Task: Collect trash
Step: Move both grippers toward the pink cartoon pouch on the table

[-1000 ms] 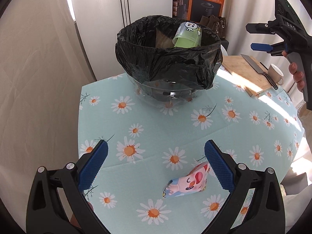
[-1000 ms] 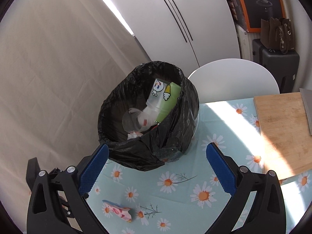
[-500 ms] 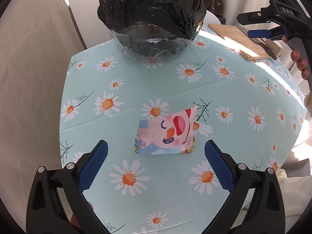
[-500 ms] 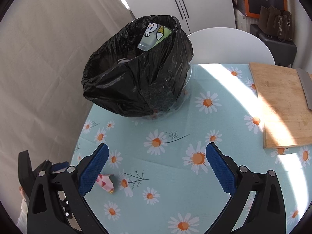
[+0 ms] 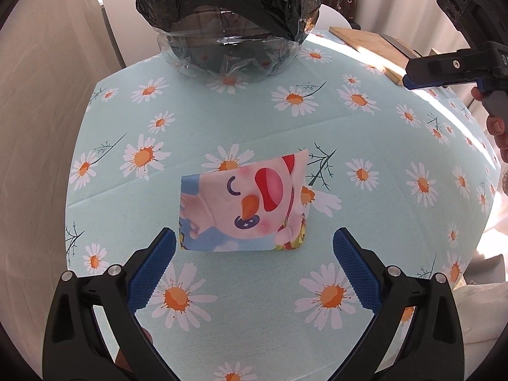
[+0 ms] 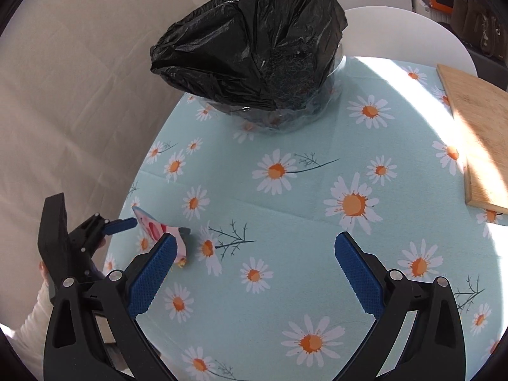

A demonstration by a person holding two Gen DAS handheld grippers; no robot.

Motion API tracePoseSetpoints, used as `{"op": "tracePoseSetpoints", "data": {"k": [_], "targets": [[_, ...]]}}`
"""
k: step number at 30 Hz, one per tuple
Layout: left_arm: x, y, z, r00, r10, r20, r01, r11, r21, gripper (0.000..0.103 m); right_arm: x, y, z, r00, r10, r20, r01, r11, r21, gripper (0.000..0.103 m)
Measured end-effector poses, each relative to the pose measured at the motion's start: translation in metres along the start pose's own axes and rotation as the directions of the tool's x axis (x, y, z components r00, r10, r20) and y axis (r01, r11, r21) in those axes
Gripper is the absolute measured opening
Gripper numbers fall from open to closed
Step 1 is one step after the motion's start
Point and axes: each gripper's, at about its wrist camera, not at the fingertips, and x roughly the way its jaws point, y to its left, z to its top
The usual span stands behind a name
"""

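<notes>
A cartoon wrapper lies on the daisy tablecloth, near the table's near-left edge. The left gripper hovers just before it, jaws spread wide and empty. The right gripper is likewise released, well right. The black-lined bin stands far.

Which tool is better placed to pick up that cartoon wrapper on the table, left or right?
Left. The left tool is open and lined up on the cartoon wrapper, which lies just ahead between its fingers. The right tool is also open but hangs over bare tablecloth, with the wrapper off to its side.
</notes>
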Motion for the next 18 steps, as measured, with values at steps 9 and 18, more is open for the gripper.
{"op": "tracePoseSetpoints", "data": {"k": [9, 18], "targets": [[0.007, 0.018, -0.005, 1.0, -0.014, -0.012, 0.014, 1.0, -0.009, 0.097, 0.047, 0.036, -0.003, 0.979, 0.15, -0.137, -0.168, 0.978, -0.128, 0.095], [0.016, 0.034, -0.012, 0.995, -0.081, -0.058, 0.081, 0.997, 0.001, 0.094, 0.103, 0.068, 0.005, 0.948, 0.166, -0.27, -0.222, 0.956, -0.192, 0.095]]}}
